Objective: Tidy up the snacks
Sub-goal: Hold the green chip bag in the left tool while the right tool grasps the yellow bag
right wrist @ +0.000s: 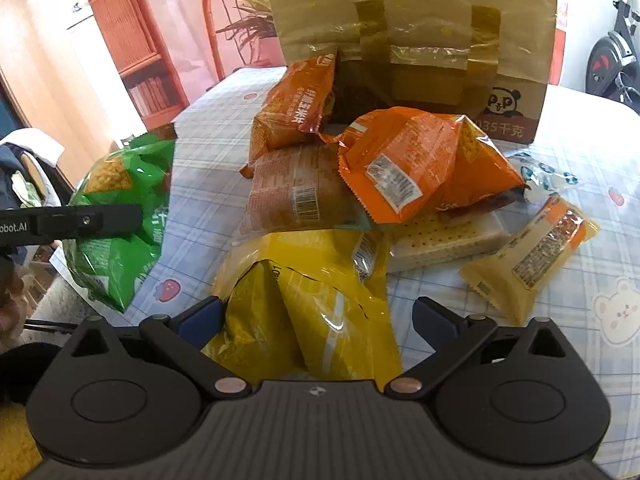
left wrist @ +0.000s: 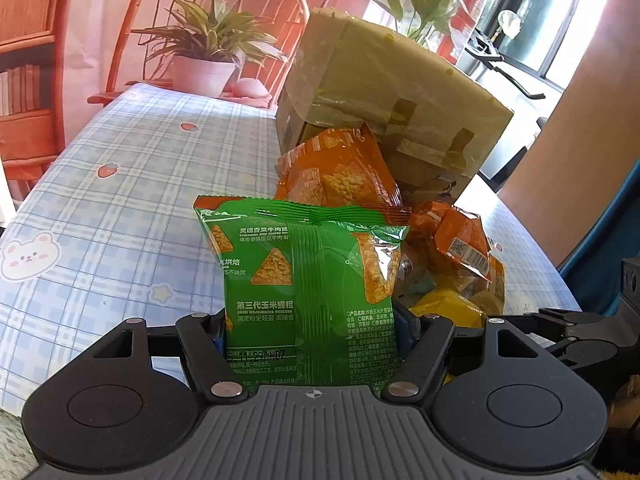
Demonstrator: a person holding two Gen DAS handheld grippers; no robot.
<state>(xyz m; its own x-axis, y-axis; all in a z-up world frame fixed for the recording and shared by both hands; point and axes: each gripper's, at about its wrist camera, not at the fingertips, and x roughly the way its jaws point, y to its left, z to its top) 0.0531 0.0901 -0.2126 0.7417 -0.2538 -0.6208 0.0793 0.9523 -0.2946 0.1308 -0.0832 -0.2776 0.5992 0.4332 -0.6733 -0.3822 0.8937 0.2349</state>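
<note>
From the left wrist, the left hand-held gripper (left wrist: 310, 324) grips a green snack bag (left wrist: 304, 280) upright above the checked surface (left wrist: 120, 200); keep that pinch steady (the cardboard box (left wrist: 380, 100) behind looks the likely destination). From the right wrist, the right hand-held gripper (right wrist: 316, 316) stands wide, a yellow bag (right wrist: 304, 300) between its fingers but unpinched; close low on its crumpled body.

Green snack bag (left wrist: 304, 276) upright (clamped)

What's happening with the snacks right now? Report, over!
Left gripper clamped on green chip bag. Right gripper open around yellow bag, not pinching. Orange bags piled before cardboard box.
</note>
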